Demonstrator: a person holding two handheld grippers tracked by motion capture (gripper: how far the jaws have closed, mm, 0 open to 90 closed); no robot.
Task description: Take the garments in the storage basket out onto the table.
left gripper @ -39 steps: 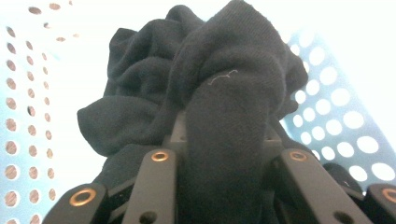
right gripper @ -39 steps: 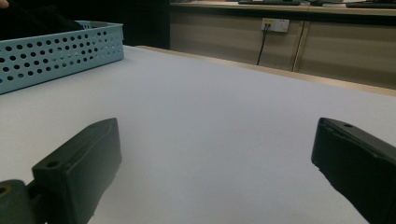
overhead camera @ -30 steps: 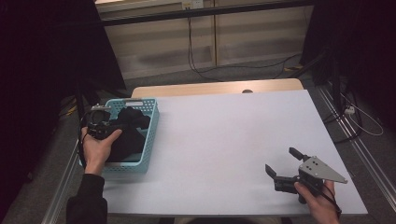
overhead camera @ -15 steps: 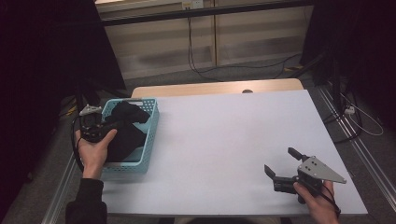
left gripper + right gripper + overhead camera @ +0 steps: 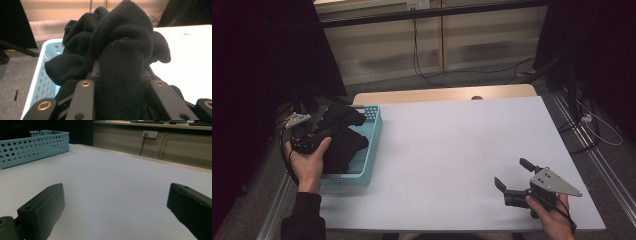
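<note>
A bundle of black knitted cloth (image 5: pixel 343 142) (image 5: pixel 120 50) hangs partly over the light blue perforated basket (image 5: pixel 375 134) (image 5: pixel 42 72) at the table's left edge. My left gripper (image 5: pixel 331 131) (image 5: pixel 120 82) is shut on a thick fold of that cloth, and the fabric covers its tips. A hand holds this gripper at the basket's left side. My right gripper (image 5: pixel 512 173) (image 5: pixel 115 205) rests low over the white table (image 5: pixel 452 140) near the front right corner, jaws wide apart with nothing between them.
The basket (image 5: pixel 32 147) also appears far off in the right gripper view. A wooden strip (image 5: pixel 442 95) borders the table's far edge. Cables (image 5: pixel 417 55) lie on the floor behind, and dark screens stand at both sides.
My left gripper has drawn back to the left and slightly up, pulling the black cloth with it over the basket. The right gripper has stayed where it was.
</note>
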